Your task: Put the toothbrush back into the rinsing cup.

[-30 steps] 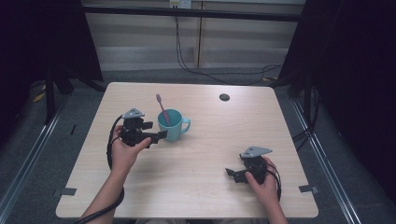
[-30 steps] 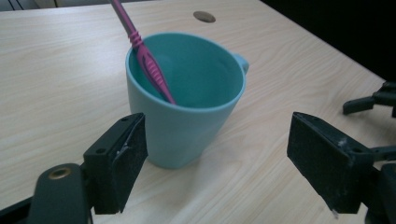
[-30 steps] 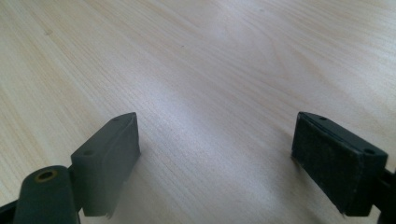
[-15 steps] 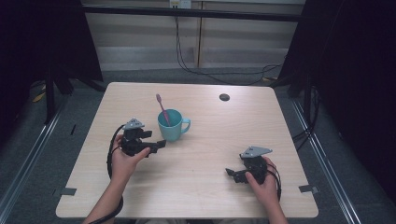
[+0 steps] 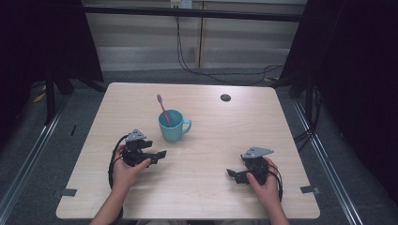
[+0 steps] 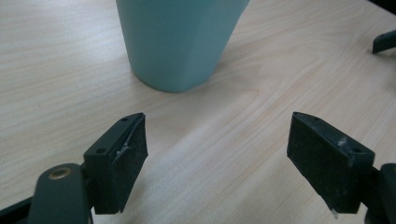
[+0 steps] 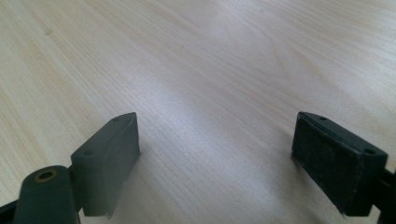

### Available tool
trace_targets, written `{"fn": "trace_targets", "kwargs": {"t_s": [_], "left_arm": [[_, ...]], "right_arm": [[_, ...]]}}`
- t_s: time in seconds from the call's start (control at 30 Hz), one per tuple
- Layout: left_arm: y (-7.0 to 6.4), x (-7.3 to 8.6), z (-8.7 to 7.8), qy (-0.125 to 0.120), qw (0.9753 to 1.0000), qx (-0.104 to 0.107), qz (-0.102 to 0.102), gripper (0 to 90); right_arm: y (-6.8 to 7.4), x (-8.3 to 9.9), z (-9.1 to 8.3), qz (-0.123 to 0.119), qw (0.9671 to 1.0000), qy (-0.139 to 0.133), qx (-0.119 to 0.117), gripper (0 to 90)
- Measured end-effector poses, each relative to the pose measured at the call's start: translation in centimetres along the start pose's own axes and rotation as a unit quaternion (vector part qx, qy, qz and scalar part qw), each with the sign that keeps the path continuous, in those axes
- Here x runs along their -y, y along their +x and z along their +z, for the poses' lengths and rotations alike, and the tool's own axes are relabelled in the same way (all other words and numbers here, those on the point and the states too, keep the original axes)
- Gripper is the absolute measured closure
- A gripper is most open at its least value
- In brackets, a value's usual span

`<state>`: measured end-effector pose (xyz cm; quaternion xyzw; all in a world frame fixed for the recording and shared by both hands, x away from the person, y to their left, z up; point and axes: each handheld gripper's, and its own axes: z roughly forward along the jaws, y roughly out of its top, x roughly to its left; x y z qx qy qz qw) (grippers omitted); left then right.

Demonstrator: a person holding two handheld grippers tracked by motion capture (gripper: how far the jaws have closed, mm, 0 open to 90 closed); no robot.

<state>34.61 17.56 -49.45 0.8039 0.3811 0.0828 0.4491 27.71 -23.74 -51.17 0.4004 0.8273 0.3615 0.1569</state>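
Note:
A teal mug (image 5: 173,126) stands upright near the middle of the table, with a pink toothbrush (image 5: 163,106) leaning in it, head up. My left gripper (image 5: 157,155) is held low over the table a little left of and nearer than the mug, jaws open and empty. In the left gripper view the mug's lower wall (image 6: 180,42) rises just beyond my open left gripper (image 6: 217,154), apart from it. My right gripper (image 5: 234,175) rests at the near right, open over bare wood, as the right gripper view (image 7: 215,158) confirms.
A small black disc (image 5: 225,97) sits in the light wooden table (image 5: 263,131) at the far right. A dark tip of the other gripper (image 6: 385,42) shows at the upper right of the left gripper view. Black frames and cables surround the table.
My left gripper has drawn back from the mug toward the table's near edge, still open. The right gripper has stayed put.

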Motion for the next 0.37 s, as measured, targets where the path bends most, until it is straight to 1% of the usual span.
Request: {"fn": "trace_targets", "kwargs": {"t_s": [0.03,0.1,0.17,0.2,0.23,0.27,0.3,0.37], "left_arm": [[-0.07,0.09,0.02,-0.002,1.0000,-0.001,0.000,20.3],[-0.16,0.21,0.04,0.003,1.0000,-0.003,0.009,20.3],[-0.25,0.39,0.08,0.003,0.9999,-0.004,0.010,20.3],[-0.28,0.48,0.07,0.005,0.9998,-0.007,0.015,20.2],[-0.40,0.59,0.12,0.004,0.9998,-0.008,0.015,20.2],[-0.43,0.70,0.16,0.010,0.9996,-0.010,0.023,20.2],[-0.44,0.77,0.17,0.011,0.9996,-0.010,0.024,20.0],[-0.48,0.90,0.15,0.014,0.9991,-0.019,0.034,19.9]], "right_arm": [[0.00,0.00,0.00,0.000,1.0000,0.000,0.000,14.5],[0.01,0.00,0.00,0.001,1.0000,0.000,0.000,14.5],[0.00,0.00,0.00,0.000,1.0000,0.000,0.000,14.5],[0.01,0.00,-0.01,0.001,1.0000,0.000,0.000,14.5],[0.01,0.00,-0.01,0.001,1.0000,0.000,0.000,14.5],[0.01,0.00,0.00,0.000,1.0000,0.000,0.000,14.5],[0.02,0.00,-0.01,0.000,1.0000,0.001,0.002,14.5],[0.01,0.00,-0.01,0.000,1.0000,0.001,0.001,14.4]]}}
